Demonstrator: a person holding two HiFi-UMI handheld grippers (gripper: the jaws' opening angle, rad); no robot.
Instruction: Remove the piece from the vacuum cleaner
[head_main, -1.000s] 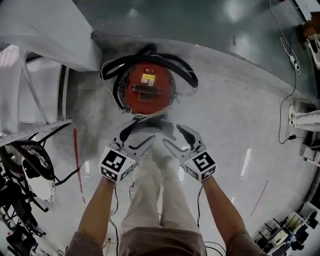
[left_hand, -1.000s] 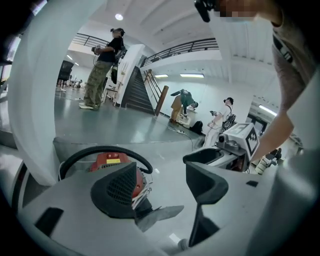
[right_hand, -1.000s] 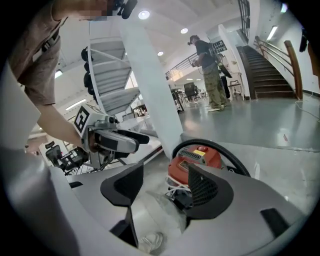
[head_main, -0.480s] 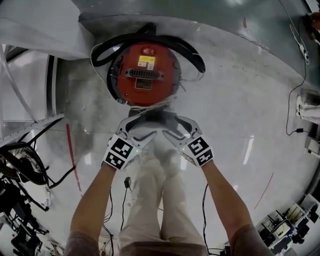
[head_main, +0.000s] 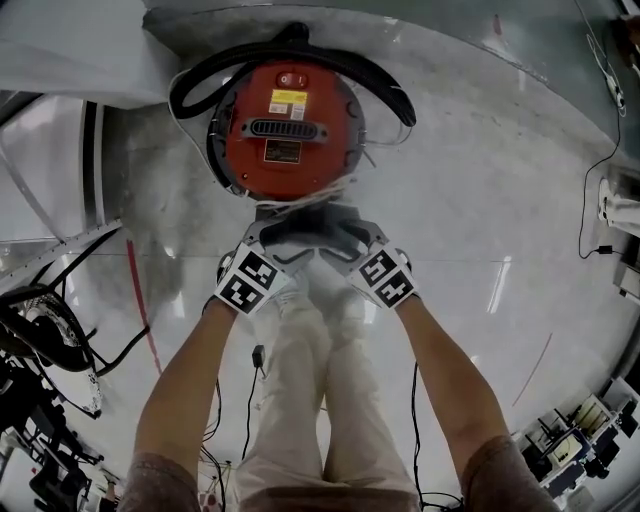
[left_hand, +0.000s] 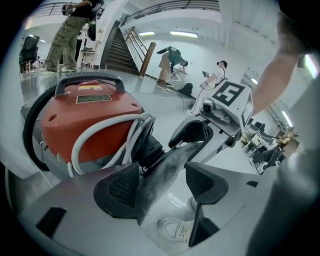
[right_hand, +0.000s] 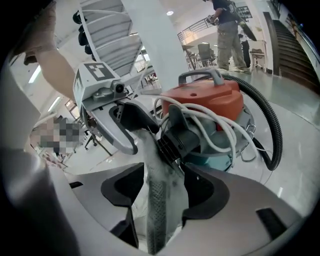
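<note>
A red vacuum cleaner (head_main: 285, 130) stands on the floor with a black hose (head_main: 195, 80) looped round it and a white cord (left_hand: 107, 132) wound on its side. A grey cloth-like piece (head_main: 303, 238) hangs from the black port on its near side. Both grippers meet at that piece. My left gripper (left_hand: 162, 182) is open, and the grey piece (left_hand: 165, 165) lies against its left pad. My right gripper (right_hand: 162, 192) is open too, with the grey piece (right_hand: 157, 190) running between its pads. Each gripper shows in the other's view: the right gripper (left_hand: 210, 130) and the left gripper (right_hand: 115, 120).
A white structure (head_main: 70, 50) rises at the far left. Black equipment and cables (head_main: 50, 330) crowd the left floor. A coiled white cable (left_hand: 172, 227) lies below the jaws. More cables (head_main: 590, 130) trail at the right. People stand in the background near stairs (left_hand: 117, 50).
Both grippers have moved forward to the vacuum's near side and come closer together around the grey piece. The vacuum now sits nearer in the head view.
</note>
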